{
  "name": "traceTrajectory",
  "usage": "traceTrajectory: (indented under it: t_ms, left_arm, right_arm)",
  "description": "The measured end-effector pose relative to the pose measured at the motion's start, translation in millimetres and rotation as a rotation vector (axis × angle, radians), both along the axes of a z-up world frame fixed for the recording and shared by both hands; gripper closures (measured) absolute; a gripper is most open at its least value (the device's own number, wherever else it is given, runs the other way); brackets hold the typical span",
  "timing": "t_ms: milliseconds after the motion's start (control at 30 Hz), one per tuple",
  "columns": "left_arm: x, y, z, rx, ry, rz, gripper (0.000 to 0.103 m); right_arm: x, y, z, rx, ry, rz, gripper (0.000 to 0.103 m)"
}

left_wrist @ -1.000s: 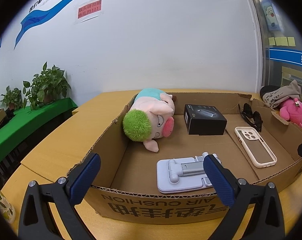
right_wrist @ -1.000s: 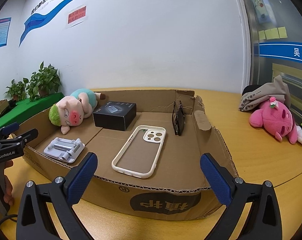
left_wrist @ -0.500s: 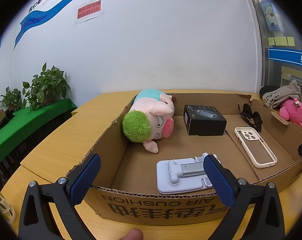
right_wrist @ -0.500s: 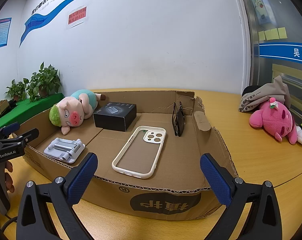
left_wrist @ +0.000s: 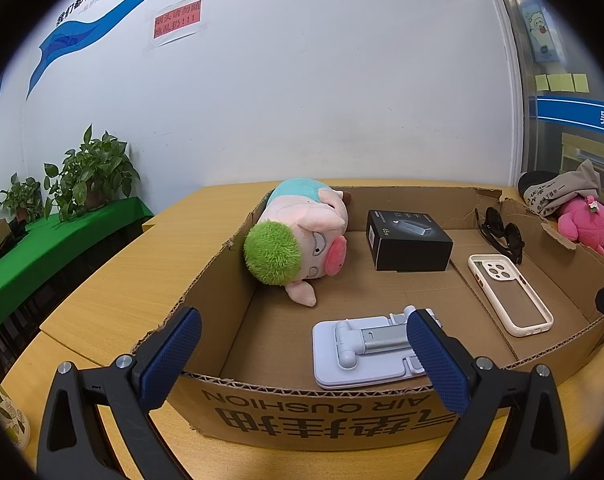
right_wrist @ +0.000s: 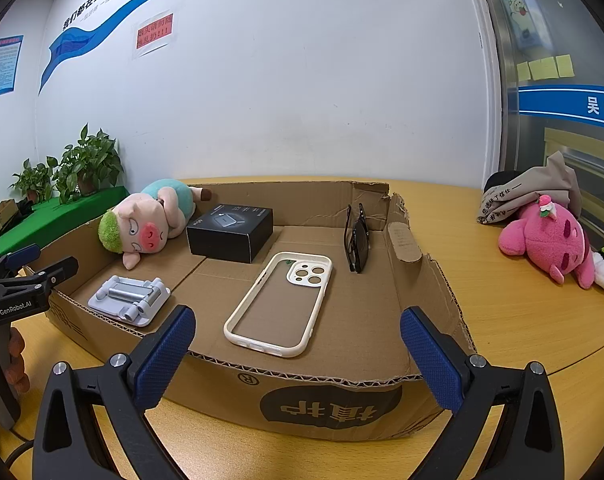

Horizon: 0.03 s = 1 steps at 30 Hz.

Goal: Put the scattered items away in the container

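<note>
Both the left gripper (left_wrist: 302,354) and right gripper (right_wrist: 298,350) hang wide and empty before the cardboard box (right_wrist: 333,404), which holds the phone case (right_wrist: 280,304); reaching low could catch its torn wall (right_wrist: 433,280)

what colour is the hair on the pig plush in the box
Bright green, a fuzzy tuft on the pig plush; clearest in the left wrist view.
</note>
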<state>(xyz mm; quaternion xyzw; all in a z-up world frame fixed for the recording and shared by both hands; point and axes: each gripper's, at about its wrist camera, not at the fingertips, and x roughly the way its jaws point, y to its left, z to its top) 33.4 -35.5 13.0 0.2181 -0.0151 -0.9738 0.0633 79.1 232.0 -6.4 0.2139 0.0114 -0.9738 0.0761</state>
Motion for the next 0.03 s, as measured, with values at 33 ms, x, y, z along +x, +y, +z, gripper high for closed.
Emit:
traceTrajectory:
  t_ms: [33]
  left_arm:
    - [0.1,-0.1,-0.1,0.000,0.000,-0.001,0.001]
  right_arm:
    - [-0.1,0.0,0.0,0.000,0.000,0.000,0.000]
